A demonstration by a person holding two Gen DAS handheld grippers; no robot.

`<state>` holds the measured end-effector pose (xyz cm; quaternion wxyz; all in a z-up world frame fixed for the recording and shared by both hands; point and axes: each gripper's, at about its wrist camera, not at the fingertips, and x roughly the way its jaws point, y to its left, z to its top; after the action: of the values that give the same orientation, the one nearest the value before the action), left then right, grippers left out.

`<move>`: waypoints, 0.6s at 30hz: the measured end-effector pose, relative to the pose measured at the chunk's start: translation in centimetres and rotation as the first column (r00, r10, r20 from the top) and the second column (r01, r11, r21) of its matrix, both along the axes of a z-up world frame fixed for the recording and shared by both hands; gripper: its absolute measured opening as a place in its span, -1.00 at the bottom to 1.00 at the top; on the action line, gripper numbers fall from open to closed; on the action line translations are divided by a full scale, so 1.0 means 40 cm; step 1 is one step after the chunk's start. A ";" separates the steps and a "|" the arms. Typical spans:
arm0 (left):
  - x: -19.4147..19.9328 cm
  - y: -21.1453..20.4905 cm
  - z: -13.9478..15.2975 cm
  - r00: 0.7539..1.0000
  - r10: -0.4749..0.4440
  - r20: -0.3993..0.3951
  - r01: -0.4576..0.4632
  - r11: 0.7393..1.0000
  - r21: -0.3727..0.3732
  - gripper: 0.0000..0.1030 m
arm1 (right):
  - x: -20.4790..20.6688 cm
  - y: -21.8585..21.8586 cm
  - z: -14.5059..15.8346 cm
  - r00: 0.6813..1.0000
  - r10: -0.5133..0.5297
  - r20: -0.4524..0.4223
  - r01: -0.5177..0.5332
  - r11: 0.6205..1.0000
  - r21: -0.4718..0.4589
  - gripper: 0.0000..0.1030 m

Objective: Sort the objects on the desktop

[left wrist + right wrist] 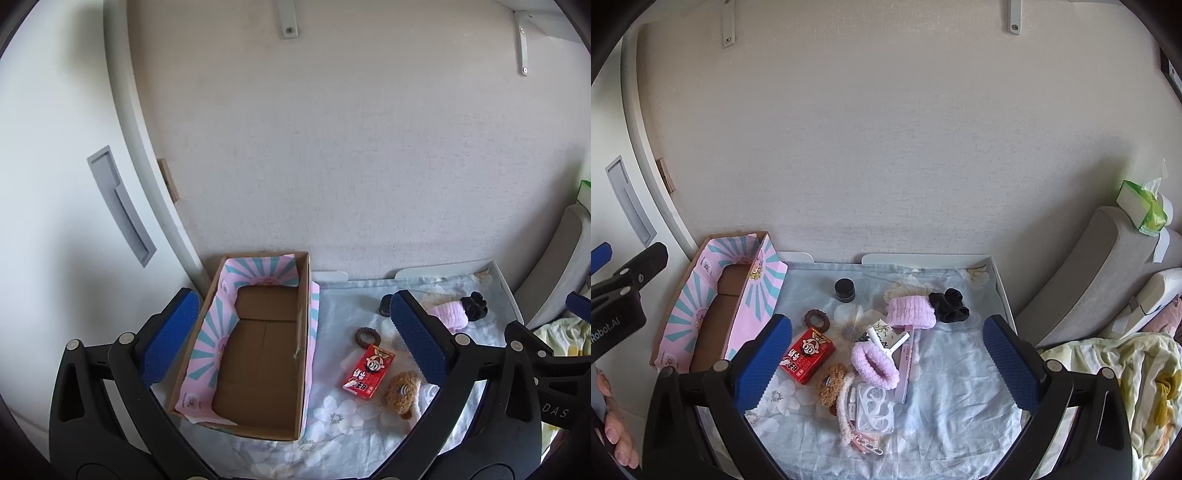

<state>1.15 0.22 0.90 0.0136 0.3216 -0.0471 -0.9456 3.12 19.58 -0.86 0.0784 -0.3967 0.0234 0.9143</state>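
An empty cardboard box point(258, 354) with a pink and teal liner stands at the table's left; it also shows in the right wrist view point(713, 314). My left gripper point(295, 339) is open and empty above the box. My right gripper point(886, 362) is open and empty above a pile of small items: a red carton point(808, 354), a brown scrunchie point(817, 319), a pink fuzzy scrunchie point(875, 363), a pink headband point(911, 312), a black scrunchie point(949, 304), a black jar point(845, 290), a brown plush clip point(833, 384) and a clear floss-pick box point(875, 406).
The table is covered by a pale floral cloth point(953, 387) and backs onto a wall. A white cabinet door point(55, 184) stands at the left. A grey cushion point(1089, 273) with a green tissue pack point(1143, 206) and a blanket point(1126, 387) lie at the right.
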 end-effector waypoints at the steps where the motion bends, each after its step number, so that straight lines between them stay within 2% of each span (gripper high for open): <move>1: 0.002 0.000 0.001 1.000 -0.007 -0.002 0.007 1.000 0.003 1.00 | 0.000 0.001 -0.001 1.000 0.002 0.001 -0.002 1.000 -0.005 0.99; 8: 0.005 0.007 0.002 1.000 -0.020 0.006 0.020 1.000 0.007 1.00 | 0.007 0.003 -0.007 0.999 0.035 0.007 -0.034 0.998 -0.055 0.99; 18: 0.012 0.014 0.005 1.000 -0.020 -0.002 0.020 1.000 -0.007 1.00 | 0.006 0.000 -0.015 0.999 0.024 0.026 -0.024 1.000 -0.006 0.99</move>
<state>1.61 0.80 1.09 0.0052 0.3201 -0.0537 -0.9458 3.35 19.57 -1.47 0.0664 -0.4089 0.0200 0.9099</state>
